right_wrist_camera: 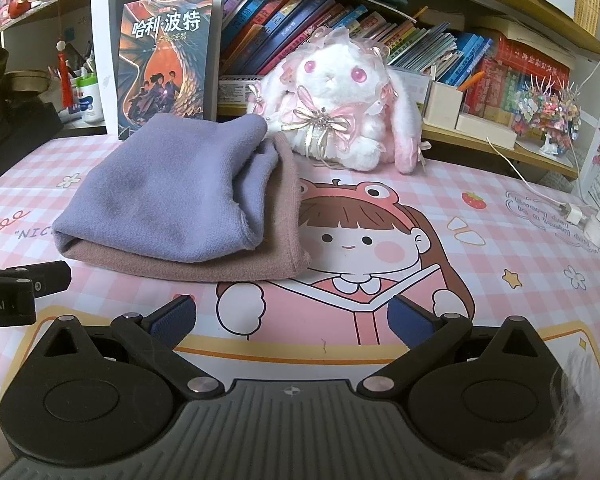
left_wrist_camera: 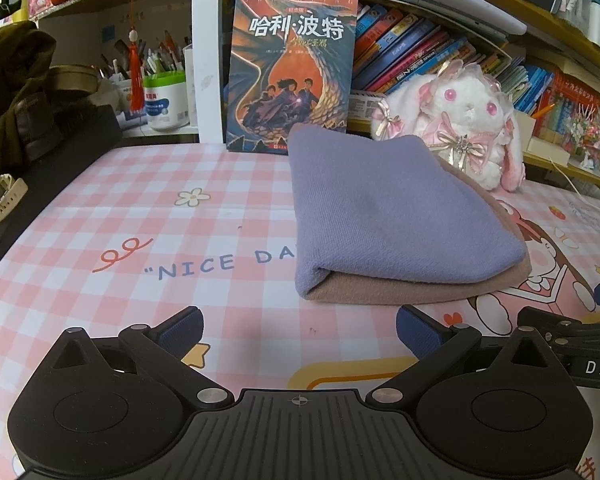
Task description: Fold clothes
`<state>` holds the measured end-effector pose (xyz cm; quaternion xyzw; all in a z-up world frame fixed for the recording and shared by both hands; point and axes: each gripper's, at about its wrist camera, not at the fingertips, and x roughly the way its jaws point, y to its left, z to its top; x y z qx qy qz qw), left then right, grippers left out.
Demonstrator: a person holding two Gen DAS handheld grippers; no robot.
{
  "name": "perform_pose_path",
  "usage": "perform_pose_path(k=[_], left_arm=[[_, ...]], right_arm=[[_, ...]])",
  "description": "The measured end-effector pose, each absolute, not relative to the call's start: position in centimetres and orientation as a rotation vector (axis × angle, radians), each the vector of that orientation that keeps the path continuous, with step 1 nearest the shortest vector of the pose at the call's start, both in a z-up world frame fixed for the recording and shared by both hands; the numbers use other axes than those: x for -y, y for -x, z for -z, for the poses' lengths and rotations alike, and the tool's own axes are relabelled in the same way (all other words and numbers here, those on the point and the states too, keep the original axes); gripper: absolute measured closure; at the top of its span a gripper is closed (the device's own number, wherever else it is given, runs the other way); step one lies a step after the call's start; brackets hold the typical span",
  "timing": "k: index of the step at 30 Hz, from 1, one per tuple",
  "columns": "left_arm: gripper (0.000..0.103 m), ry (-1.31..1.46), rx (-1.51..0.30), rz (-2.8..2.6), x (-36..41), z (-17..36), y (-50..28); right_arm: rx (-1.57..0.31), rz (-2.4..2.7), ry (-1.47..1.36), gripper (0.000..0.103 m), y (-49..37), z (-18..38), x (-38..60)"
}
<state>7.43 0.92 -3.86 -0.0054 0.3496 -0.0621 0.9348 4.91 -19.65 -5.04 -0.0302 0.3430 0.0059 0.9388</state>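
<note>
Soft, even indoor light, faint shadows; both views sharp at centre, with strong fisheye bending and dark corners.

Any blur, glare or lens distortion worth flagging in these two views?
Left wrist: sharp, dim even light, strong fisheye bending the shelves; soft shadow under the folded cloth. Right wrist: equally sharp and bowed, with a blurred fuzzy patch intruding bottom right; no glare.

Left gripper [left_wrist_camera: 300, 330] and right gripper [right_wrist_camera: 292, 320] hover low, side by side. Both sets of jaws spread wide, gripping nothing.
</note>
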Motion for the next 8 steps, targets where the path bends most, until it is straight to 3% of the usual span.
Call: perform_pose_path(k=[8], left_arm=[[0.0,0.011,-0.714,0.124,-0.91,3.97,-7.53]], right_arm=[[-0.704,-0.011,0.062,0.0,-5.0,5.15,19.64]])
